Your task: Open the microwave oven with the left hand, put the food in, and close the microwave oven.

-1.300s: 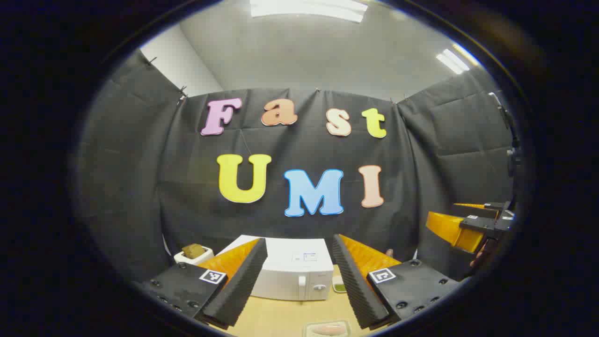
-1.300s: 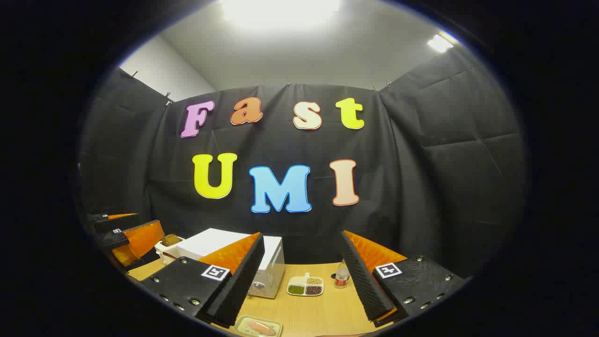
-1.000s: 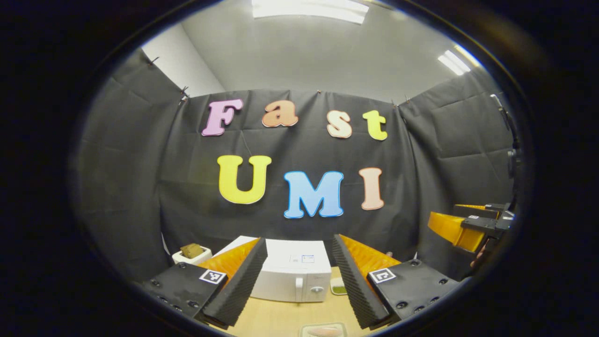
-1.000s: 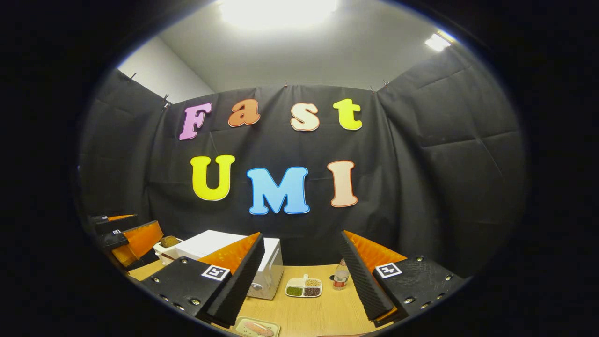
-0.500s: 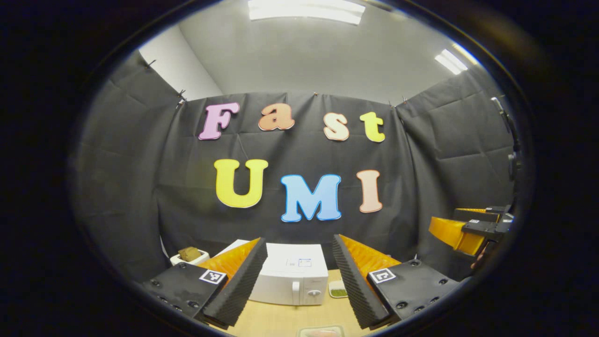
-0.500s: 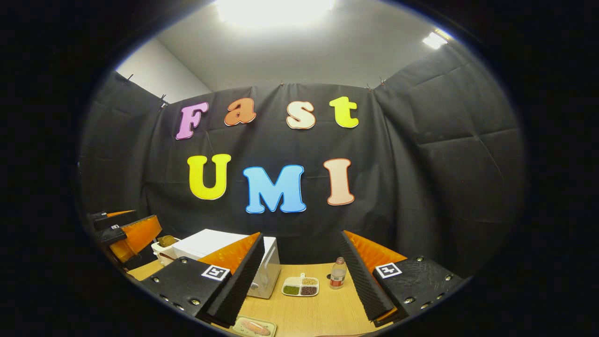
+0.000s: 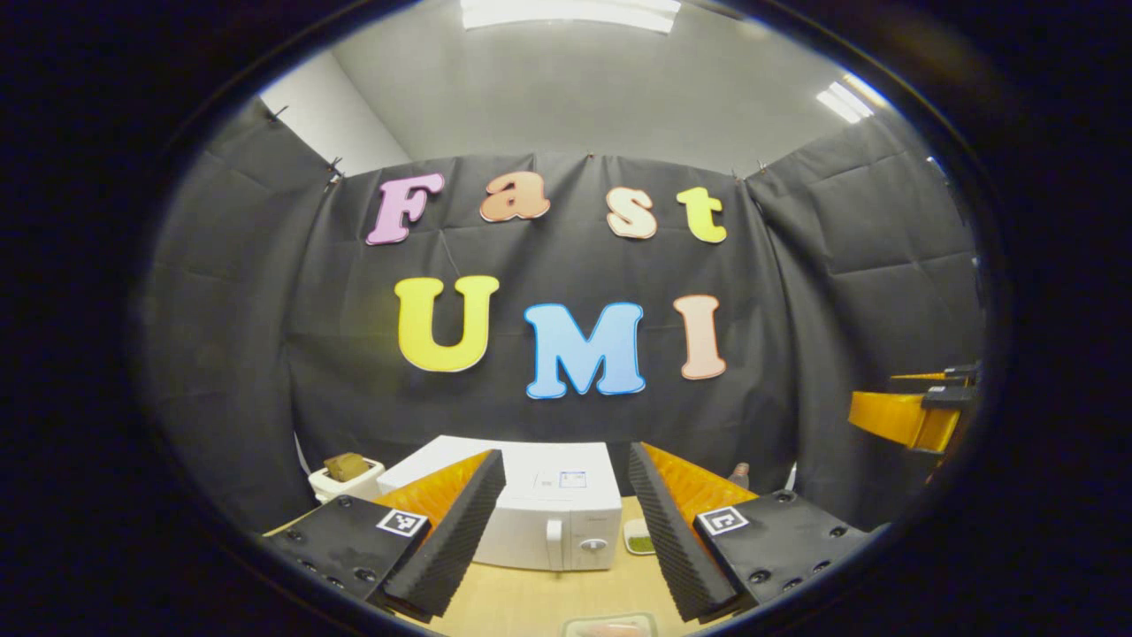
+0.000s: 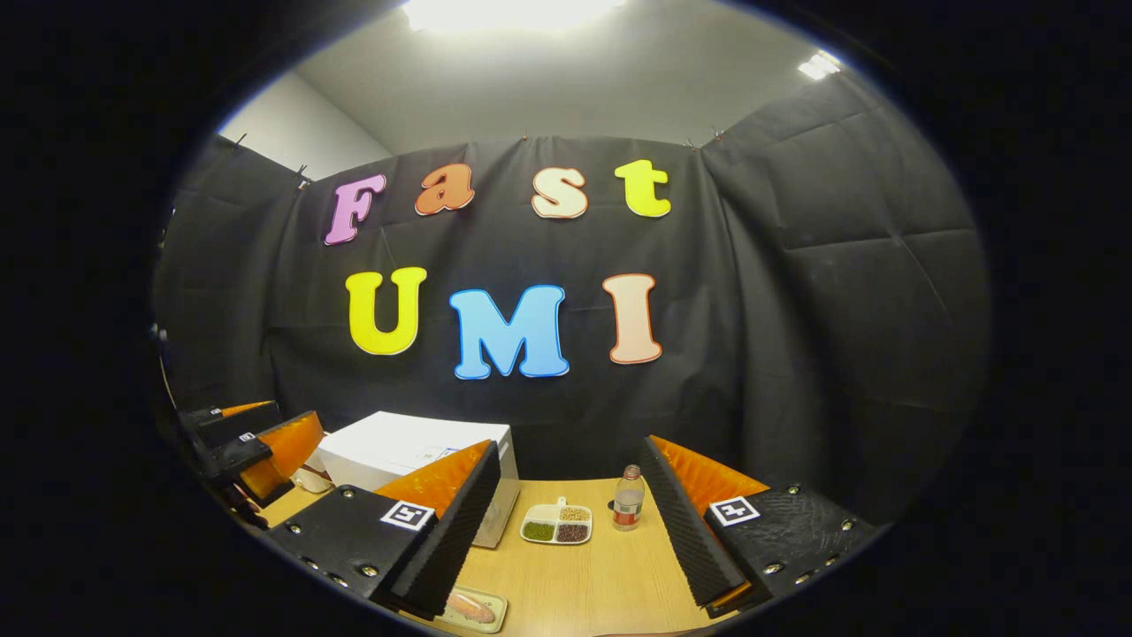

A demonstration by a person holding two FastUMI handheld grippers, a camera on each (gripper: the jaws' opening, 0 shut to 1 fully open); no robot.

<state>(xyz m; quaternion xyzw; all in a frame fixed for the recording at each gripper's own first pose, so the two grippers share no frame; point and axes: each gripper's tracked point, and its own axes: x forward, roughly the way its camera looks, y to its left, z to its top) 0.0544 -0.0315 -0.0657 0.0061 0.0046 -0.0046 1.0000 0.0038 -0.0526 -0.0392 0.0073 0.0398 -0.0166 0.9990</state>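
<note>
Left gripper [image 7: 566, 540] fingers are standing wide apart, gripping nothing, framing the closed white microwave [image 7: 553, 513] on the table [image 7: 531, 602]. Right gripper [image 8: 566, 531] is likewise spread and empty; its view is adding a divided dish [image 8: 555, 524], a bottle [image 8: 627, 499], and the food tray [image 8: 473, 609] lying near its left finger.

Glossy microwave oven [image 7: 553, 509] (wood-grain table [image 8: 601, 575])

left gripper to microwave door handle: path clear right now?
Probably yes. The left gripper is open and empty, and the microwave sits straight ahead between its fingers, door shut, handle facing it. Only bare table lies between them.
</note>
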